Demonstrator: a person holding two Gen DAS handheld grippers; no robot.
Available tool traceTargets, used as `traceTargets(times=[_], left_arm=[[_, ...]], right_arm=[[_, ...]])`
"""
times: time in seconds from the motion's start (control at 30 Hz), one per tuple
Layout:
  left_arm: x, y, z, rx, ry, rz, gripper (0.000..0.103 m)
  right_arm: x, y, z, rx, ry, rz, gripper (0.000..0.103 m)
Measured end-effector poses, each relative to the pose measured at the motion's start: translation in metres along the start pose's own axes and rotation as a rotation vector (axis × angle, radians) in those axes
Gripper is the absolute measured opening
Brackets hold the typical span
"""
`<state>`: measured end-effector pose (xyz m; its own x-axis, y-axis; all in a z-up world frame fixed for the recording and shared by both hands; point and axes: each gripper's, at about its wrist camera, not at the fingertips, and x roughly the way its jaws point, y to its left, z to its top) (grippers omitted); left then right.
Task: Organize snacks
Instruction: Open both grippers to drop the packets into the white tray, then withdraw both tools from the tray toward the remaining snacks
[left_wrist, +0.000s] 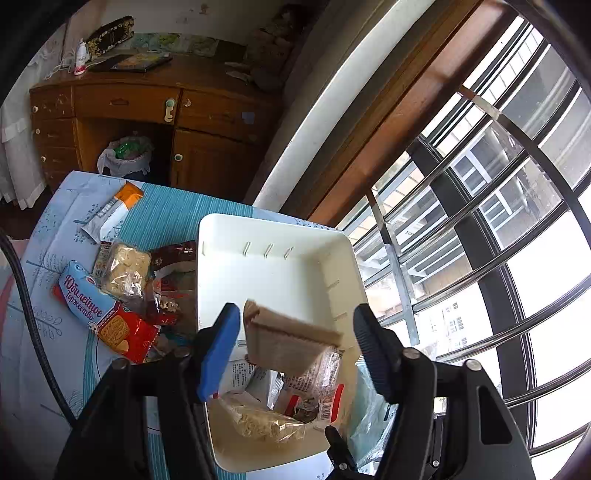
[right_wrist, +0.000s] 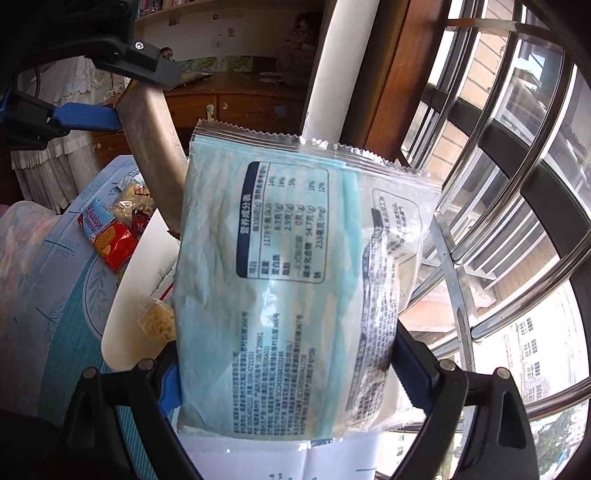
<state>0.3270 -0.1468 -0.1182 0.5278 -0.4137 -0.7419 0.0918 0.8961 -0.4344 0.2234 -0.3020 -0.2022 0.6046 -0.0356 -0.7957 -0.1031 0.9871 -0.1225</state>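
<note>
Sorting snacks on a blue-patterned tablecloth (left_wrist: 44, 266) beside a barred window (left_wrist: 498, 221).
Left to right: biscuit pack (left_wrist: 107, 317), white bin (left_wrist: 280, 266); left gripper (left_wrist: 295, 328) spread, brown packet (left_wrist: 288, 339) loose between; right gripper (right_wrist: 288, 369) clamps pale-blue pouch (right_wrist: 288, 280).

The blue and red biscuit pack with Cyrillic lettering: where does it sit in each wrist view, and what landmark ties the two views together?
Left wrist view: the biscuit pack lies at left centre on the blue cloth, left of the white bin.
Right wrist view: the same pack shows small at left, partly behind the bin's rim.
Shared landmark: the white bin; the barred window is also on the right in both.
</note>
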Motion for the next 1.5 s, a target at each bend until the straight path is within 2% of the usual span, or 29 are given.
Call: traceTargets(times=[0.03, 0.13, 0.3, 0.6, 0.87, 1.23, 1.5], left_arm=[[0.002, -0.002, 0.0, 0.005, -0.002, 0.005, 0.076], [0.004, -0.005, 0.002, 0.023, -0.001, 0.018, 0.079], [0.002, -0.003, 0.003, 0.019, -0.009, 0.028, 0.08], [-0.016, 0.013, 0.002, -0.004, -0.049, 0.068, 0.08], [-0.035, 0.041, -0.014, -0.059, -0.034, 0.098, 0.08], [-0.057, 0.091, -0.06, -0.109, 0.026, 0.145, 0.08], [-0.081, 0.125, -0.068, -0.106, 0.04, 0.173, 0.08]], right_arm=[[0.003, -0.002, 0.0, 0.005, 0.008, 0.001, 0.095], [0.009, -0.008, 0.0, 0.026, 0.03, 0.015, 0.096], [0.004, -0.008, 0.003, 0.012, -0.024, 0.025, 0.103], [0.001, -0.005, 0.004, 0.006, -0.029, 0.041, 0.103], [-0.009, 0.0, 0.0, 0.026, -0.024, 0.069, 0.103], [-0.021, 0.02, -0.011, 0.067, 0.002, 0.145, 0.103], [-0.023, 0.041, -0.013, 0.125, 0.056, 0.195, 0.103]])
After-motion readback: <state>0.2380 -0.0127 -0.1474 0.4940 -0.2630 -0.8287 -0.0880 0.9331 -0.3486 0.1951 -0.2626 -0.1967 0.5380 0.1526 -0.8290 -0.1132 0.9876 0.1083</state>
